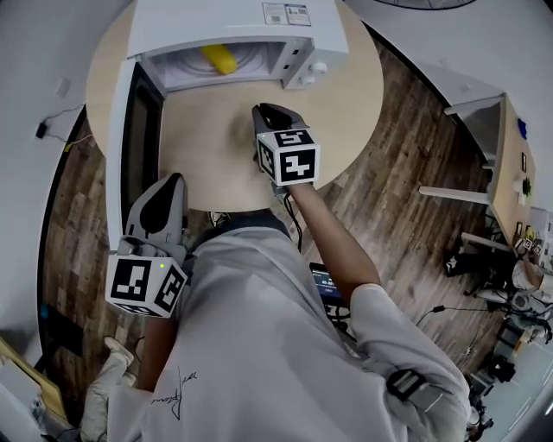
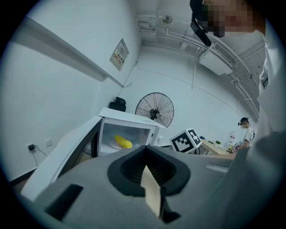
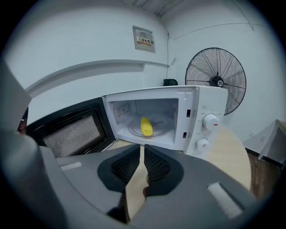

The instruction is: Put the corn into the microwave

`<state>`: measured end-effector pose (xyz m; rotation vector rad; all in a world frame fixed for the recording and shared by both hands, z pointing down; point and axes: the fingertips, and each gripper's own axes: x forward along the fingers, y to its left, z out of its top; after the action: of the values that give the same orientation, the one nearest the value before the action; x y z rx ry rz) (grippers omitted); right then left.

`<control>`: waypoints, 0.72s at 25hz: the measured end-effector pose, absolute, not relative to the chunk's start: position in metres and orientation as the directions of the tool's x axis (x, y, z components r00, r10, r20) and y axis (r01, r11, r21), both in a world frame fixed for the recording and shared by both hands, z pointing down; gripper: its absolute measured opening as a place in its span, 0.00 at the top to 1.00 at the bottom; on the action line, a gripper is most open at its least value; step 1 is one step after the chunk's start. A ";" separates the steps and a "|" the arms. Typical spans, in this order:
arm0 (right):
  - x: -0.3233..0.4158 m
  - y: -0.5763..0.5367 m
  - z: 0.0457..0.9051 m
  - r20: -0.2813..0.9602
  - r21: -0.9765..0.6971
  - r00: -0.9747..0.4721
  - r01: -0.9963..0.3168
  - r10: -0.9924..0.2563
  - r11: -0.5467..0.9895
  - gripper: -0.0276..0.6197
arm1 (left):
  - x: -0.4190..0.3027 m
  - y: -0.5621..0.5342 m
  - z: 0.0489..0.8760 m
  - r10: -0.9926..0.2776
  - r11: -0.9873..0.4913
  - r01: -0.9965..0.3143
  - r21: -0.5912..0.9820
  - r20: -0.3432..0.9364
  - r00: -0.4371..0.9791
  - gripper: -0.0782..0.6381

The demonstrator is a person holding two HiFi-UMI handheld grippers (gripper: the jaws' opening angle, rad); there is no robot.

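The yellow corn (image 1: 219,59) lies on the glass turntable inside the white microwave (image 1: 233,22), whose door (image 1: 130,138) stands swung wide to the left. In the right gripper view the corn (image 3: 146,126) sits in the middle of the lit cavity, straight ahead. My right gripper (image 1: 270,110) hovers over the round table, a short way in front of the opening, its jaws shut with nothing between them (image 3: 142,150). My left gripper (image 1: 168,186) is at the table's near edge beside the open door, shut and holding nothing (image 2: 145,150). From there the corn (image 2: 123,142) also shows.
The round wooden table (image 1: 207,138) carries only the microwave. The microwave's two knobs (image 3: 210,121) are on its right side. A standing fan (image 3: 216,80) is behind it. Further desks (image 1: 510,164) stand to the right over the wood floor.
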<state>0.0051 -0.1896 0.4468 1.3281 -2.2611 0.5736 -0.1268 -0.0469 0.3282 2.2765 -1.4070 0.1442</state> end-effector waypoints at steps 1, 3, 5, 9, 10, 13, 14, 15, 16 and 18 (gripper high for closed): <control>0.005 -0.187 0.446 0.573 -0.124 -0.435 -0.884 -0.695 0.451 0.89 | -0.128 -0.046 0.328 -0.822 -0.371 -0.870 0.324 0.321 0.470 0.91; 0.005 -0.181 0.443 0.574 -0.126 -0.440 -0.881 -0.691 0.456 0.89 | -0.131 -0.043 0.328 -0.824 -0.365 -0.874 0.322 0.324 0.464 0.91; 0.007 -0.175 0.439 0.571 -0.130 -0.446 -0.878 -0.689 0.460 0.90 | -0.132 -0.041 0.329 -0.826 -0.360 -0.877 0.318 0.328 0.458 0.91; 0.010 -0.163 0.430 0.564 -0.142 -0.459 -0.873 -0.687 0.466 0.91 | -0.136 -0.037 0.333 -0.831 -0.344 -0.885 0.315 0.338 0.443 0.91; 0.011 -0.159 0.428 0.562 -0.146 -0.461 -0.873 -0.687 0.466 0.92 | -0.136 -0.036 0.335 -0.831 -0.341 -0.886 0.315 0.340 0.441 0.91; 0.013 -0.150 0.423 0.555 -0.169 -0.469 -0.872 -0.687 0.459 0.93 | -0.138 -0.034 0.337 -0.831 -0.336 -0.888 0.315 0.344 0.436 0.91; 0.013 -0.146 0.421 0.553 -0.174 -0.471 -0.872 -0.688 0.457 0.94 | -0.139 -0.034 0.338 -0.832 -0.334 -0.888 0.315 0.344 0.435 0.91; 0.014 -0.142 0.419 0.551 -0.177 -0.471 -0.872 -0.689 0.456 0.94 | -0.140 -0.033 0.338 -0.832 -0.333 -0.889 0.316 0.345 0.434 0.91; 0.015 -0.138 0.418 0.550 -0.179 -0.471 -0.873 -0.689 0.454 0.94 | -0.140 -0.033 0.339 -0.833 -0.331 -0.889 0.316 0.345 0.433 0.91; 0.018 -0.131 0.416 0.549 -0.182 -0.471 -0.874 -0.691 0.451 0.94 | -0.142 -0.032 0.340 -0.832 -0.329 -0.889 0.318 0.347 0.432 0.91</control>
<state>0.0181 -0.1305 0.4156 1.3194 -2.3091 0.6303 -0.1419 -0.0317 0.3399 2.2305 -1.4531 0.1662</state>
